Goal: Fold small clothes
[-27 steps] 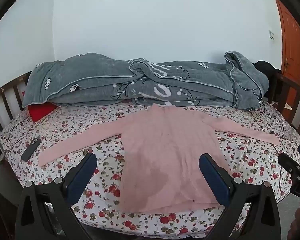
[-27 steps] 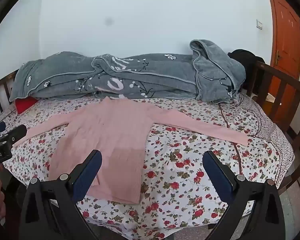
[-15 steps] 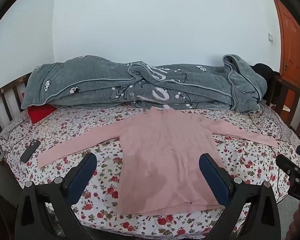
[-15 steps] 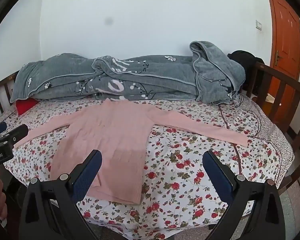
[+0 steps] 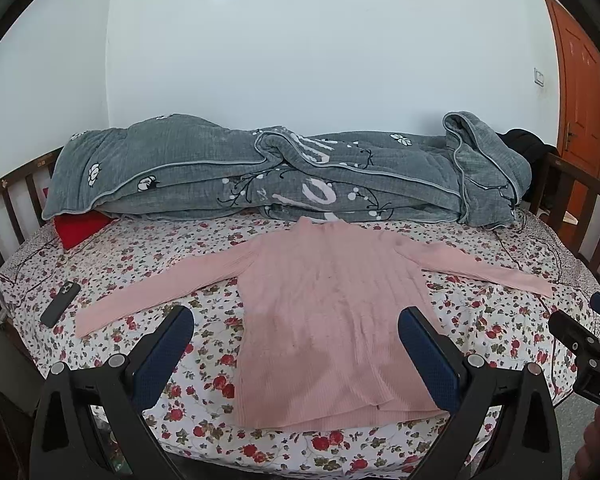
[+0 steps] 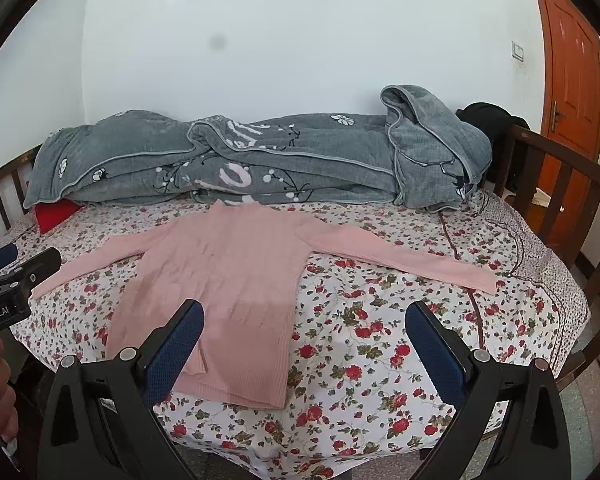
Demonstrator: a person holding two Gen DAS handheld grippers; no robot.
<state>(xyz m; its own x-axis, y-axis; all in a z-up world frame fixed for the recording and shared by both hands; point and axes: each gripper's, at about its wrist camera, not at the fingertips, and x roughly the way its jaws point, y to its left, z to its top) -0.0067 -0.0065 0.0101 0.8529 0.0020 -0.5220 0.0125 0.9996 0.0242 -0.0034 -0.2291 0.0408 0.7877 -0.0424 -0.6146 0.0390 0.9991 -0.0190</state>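
A pink long-sleeved sweater [image 5: 324, 304] lies flat on the floral bed sheet [image 5: 148, 264], neck toward the wall, both sleeves spread out sideways. It also shows in the right wrist view [image 6: 228, 272]. My left gripper [image 5: 296, 320] is open and empty, held in the air in front of the sweater's hem. My right gripper [image 6: 304, 316] is open and empty, in front of the bed to the right of the sweater's body. Neither touches the cloth. The right gripper also shows at the right edge of the left wrist view [image 5: 588, 344].
A rolled grey quilt [image 5: 284, 176] lies along the wall behind the sweater. A red pillow [image 5: 80, 228] and a dark phone [image 5: 60, 304] are at the left. Wooden rails [image 6: 560, 184] bound both bed ends. An orange door [image 6: 568, 92] is at the right.
Both grippers have drawn back and risen slightly, so the bed and sweater sit lower and smaller in view. The sweater has not moved.
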